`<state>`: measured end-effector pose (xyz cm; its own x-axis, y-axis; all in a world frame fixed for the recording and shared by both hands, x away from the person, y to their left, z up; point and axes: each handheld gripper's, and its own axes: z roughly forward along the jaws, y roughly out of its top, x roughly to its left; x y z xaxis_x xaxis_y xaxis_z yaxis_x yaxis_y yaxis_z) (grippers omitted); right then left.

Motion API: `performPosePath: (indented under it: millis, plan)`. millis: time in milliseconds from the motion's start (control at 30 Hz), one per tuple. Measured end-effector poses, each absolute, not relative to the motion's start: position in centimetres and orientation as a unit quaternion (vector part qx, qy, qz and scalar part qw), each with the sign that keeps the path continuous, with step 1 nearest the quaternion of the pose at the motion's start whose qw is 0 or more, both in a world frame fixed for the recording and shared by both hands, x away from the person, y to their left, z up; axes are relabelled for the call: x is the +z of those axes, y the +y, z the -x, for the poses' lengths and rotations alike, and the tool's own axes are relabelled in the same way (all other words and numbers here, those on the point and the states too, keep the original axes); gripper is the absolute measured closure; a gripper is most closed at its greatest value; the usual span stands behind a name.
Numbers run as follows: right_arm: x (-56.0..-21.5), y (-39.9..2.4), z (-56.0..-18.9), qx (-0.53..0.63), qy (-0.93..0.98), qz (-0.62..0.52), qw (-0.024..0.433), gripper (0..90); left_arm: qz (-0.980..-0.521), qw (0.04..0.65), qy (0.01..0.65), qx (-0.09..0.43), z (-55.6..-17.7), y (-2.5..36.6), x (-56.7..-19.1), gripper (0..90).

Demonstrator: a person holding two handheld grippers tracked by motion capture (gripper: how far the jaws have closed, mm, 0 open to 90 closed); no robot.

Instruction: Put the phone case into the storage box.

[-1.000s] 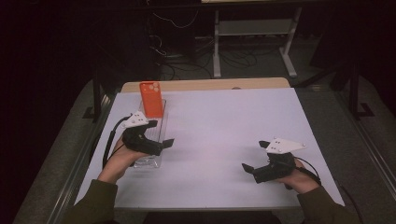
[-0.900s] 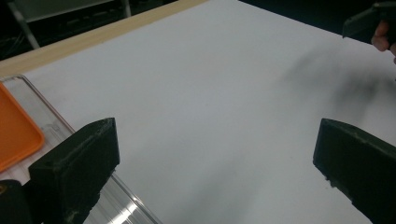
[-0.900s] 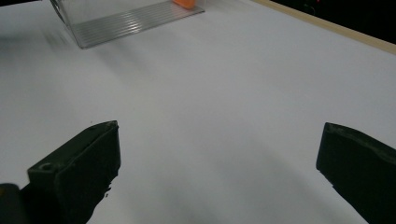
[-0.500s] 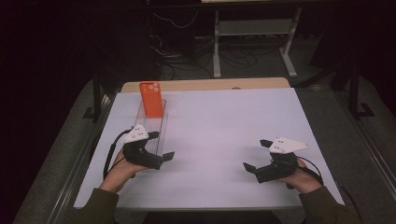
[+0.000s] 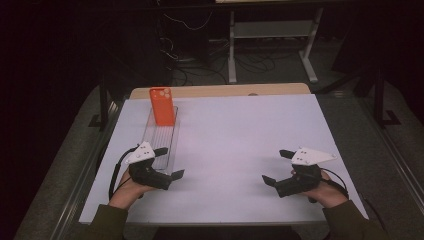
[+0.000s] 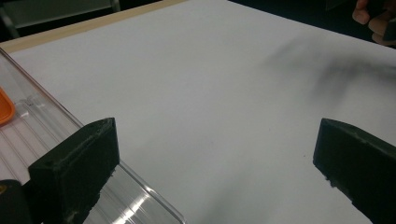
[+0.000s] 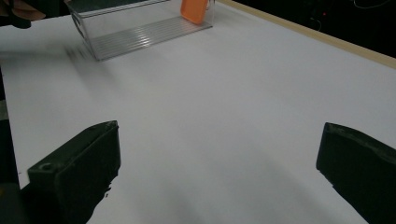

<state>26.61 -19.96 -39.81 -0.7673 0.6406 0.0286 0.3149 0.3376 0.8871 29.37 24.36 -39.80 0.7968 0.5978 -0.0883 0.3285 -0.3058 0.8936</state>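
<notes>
- Left tool (image 5: 167,164) hovers jaws wide apart, just beside the clear tray (image 5: 159,142).
- Orange phone case (image 5: 162,106) stands in the tray's far end.
- Right tool (image 5: 278,168) gapes open, holding nothing, above the desk (image 5: 240,135).

Olive-green sleeves; black left gripper (image 5: 167,162) and right gripper (image 5: 276,167), blocky jaws, pale three-cornered top plates, trailing black cables.

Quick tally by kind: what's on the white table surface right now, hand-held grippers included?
Orange phone case: 1, standing at the far end of the bin
Clear plastic bin: 1
Hand-held gripper: 2, left and right, both with jaws apart and holding nothing
Total: 4
</notes>
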Motion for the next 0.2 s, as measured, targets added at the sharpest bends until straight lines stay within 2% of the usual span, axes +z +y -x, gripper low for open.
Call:
performPosePath:
  millis: [200]
  plan:
    - [-39.94,-19.87,-26.51,0.489,0.803,-0.301,0.157,0.0,-0.797,0.512,0.293,0.127,-29.33,24.34,-39.88,0.0]
